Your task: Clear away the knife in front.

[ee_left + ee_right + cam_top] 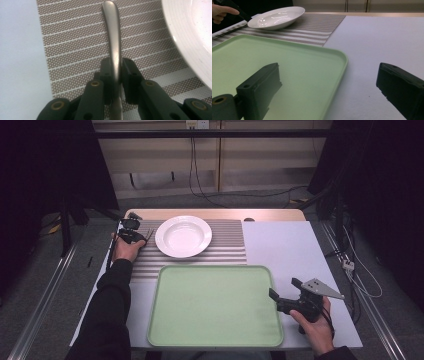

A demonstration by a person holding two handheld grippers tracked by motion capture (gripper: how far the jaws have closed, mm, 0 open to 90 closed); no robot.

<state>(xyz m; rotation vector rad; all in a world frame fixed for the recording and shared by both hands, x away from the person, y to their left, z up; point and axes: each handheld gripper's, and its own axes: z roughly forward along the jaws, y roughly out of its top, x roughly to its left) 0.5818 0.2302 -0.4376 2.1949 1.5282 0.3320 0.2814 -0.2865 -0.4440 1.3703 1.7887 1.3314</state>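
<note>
In the left gripper view the left gripper (115,72) has its two black jaws closed narrow on one metal utensil handle (113,37), which runs up the middle of the frame from between the pads to the top edge; what kind of utensil it is cannot be told. Under it lies one brown striped placemat (75,42), and the rim of one white plate (192,37) curves down the right edge of the frame. In the high view this gripper (139,237) sits at the left of centre, just beside the plate (183,236), with the person's left hand (126,249) behind it.

The right gripper (285,287) sits at the lower right of the high view, held by the right hand (315,325), its jaws spread wide and holding nothing. In the right gripper view one jaw stands over the single pale green tray (294,65) and the other over the white table cover (382,37).

No brand, label or writing can be read anywhere.
</note>
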